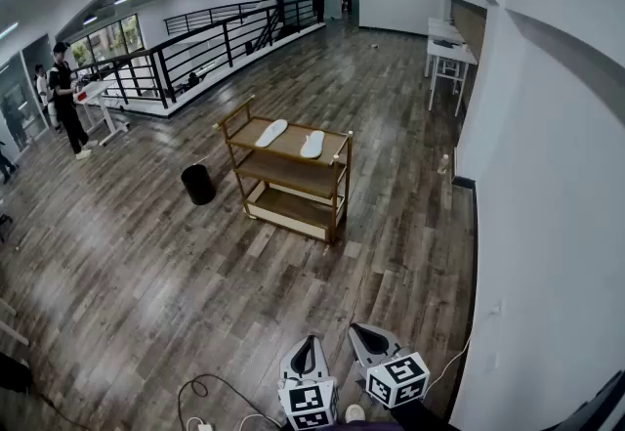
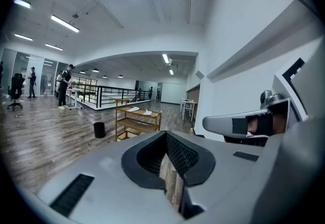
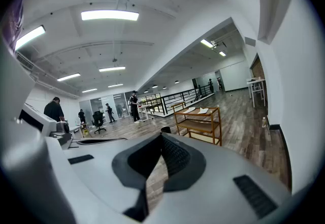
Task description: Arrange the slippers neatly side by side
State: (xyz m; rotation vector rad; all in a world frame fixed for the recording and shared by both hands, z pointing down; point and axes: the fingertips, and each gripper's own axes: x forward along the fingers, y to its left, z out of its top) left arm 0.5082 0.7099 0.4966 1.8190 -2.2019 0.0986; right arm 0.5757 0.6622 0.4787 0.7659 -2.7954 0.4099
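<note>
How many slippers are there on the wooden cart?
2. Both lie on the top shelf of the cart: the left slipper and the right slipper, apart from each other. The lower shelves are partly hidden, so more may be there.

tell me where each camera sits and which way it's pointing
Head view: on the person's head, looking steeply down and forward at a distant cart with two slippers; left tongs and right tongs show at the bottom.
Left gripper view: on the left tongs, looking along its shut jaws toward the cart.
Right gripper view: on the right tongs, looking along its shut jaws toward the cart.
Shared: all three show cart, slippers and black bin.
</note>
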